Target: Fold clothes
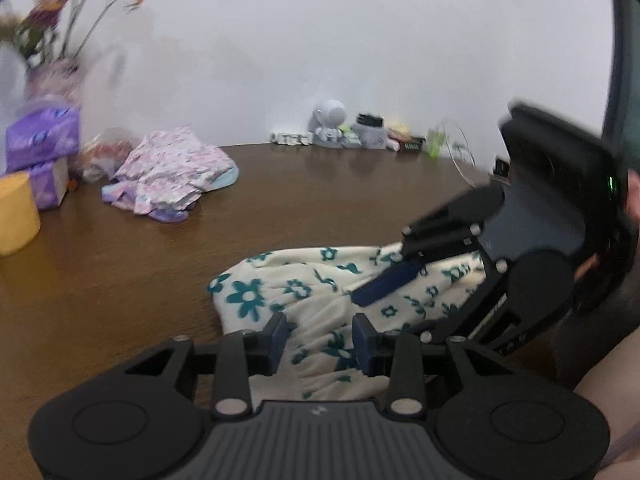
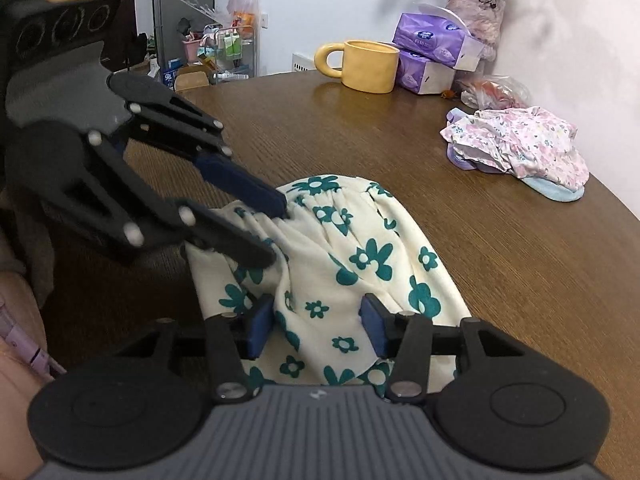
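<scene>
A cream garment with teal flowers [image 1: 304, 292] [image 2: 360, 256] lies bunched near the front edge of the brown table [image 1: 120, 280] [image 2: 520, 260]. My left gripper [image 1: 320, 336] [image 2: 276, 232] is open, and a gathered fold of the garment sits between its blue pads. My right gripper [image 2: 316, 328] [image 1: 390, 316] is open too, low over the garment's near end with cloth between its fingers. The two grippers come at the garment from opposite sides. A second garment, pink floral [image 1: 172, 168] [image 2: 520, 144], lies crumpled further back on the table.
A yellow mug [image 1: 16, 216] [image 2: 368, 66], purple tissue packs [image 1: 40, 140] [image 2: 428, 36] and a vase of flowers [image 2: 476, 8] stand by the wall. Small figurines and jars [image 1: 332, 124] line the table's back edge. A person's arm shows at the right edge of the left wrist view.
</scene>
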